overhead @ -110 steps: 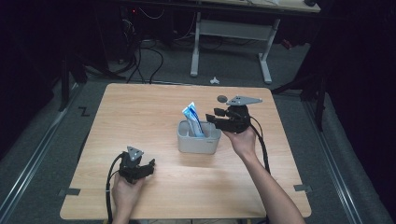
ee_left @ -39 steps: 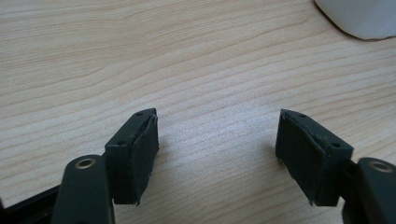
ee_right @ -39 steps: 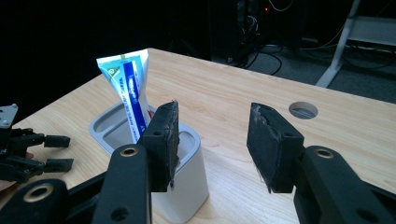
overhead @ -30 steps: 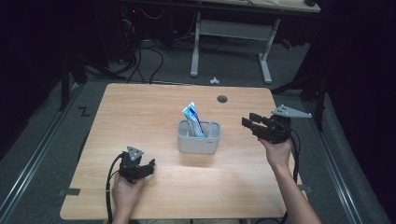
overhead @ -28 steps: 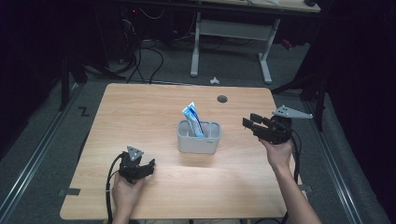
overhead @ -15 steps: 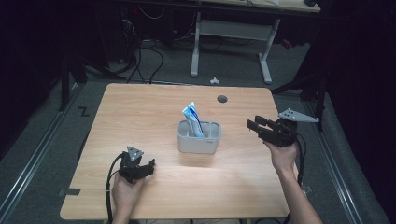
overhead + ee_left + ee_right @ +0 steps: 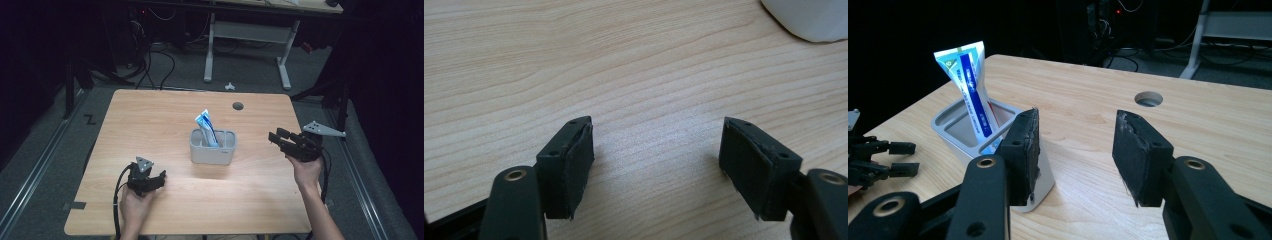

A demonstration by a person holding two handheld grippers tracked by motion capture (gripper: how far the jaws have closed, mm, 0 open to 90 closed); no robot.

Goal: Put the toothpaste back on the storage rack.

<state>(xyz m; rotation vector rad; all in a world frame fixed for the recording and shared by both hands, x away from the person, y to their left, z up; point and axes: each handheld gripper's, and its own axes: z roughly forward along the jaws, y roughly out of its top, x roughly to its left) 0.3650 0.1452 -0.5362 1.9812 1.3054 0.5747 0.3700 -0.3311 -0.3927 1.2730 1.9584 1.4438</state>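
A grey holder (image 7: 212, 147) stands mid-table with a blue and white toothpaste tube (image 7: 205, 126) leaning in its right-hand compartment. The right gripper view has the holder (image 7: 963, 126) and the tube (image 7: 969, 84) to the left of the jaws. My right gripper (image 7: 276, 138) hovers off the holder's right side near the table's right edge, open with nothing between its jaws (image 7: 1075, 150). My left gripper (image 7: 159, 179) rests at the front left of the table, open and empty (image 7: 656, 157), over bare wood.
A round cable hole (image 7: 238, 106) sits near the table's far edge. The wooden table (image 7: 150, 120) is ringed by dark floor. A white-legged desk (image 7: 285, 55) stands behind. The holder's base (image 7: 809, 20) shows at the top right of the left gripper view.
The right gripper has drawn away from the holder to the right, toward the table's right edge, leaving the tube in the holder. The left gripper has stayed put.
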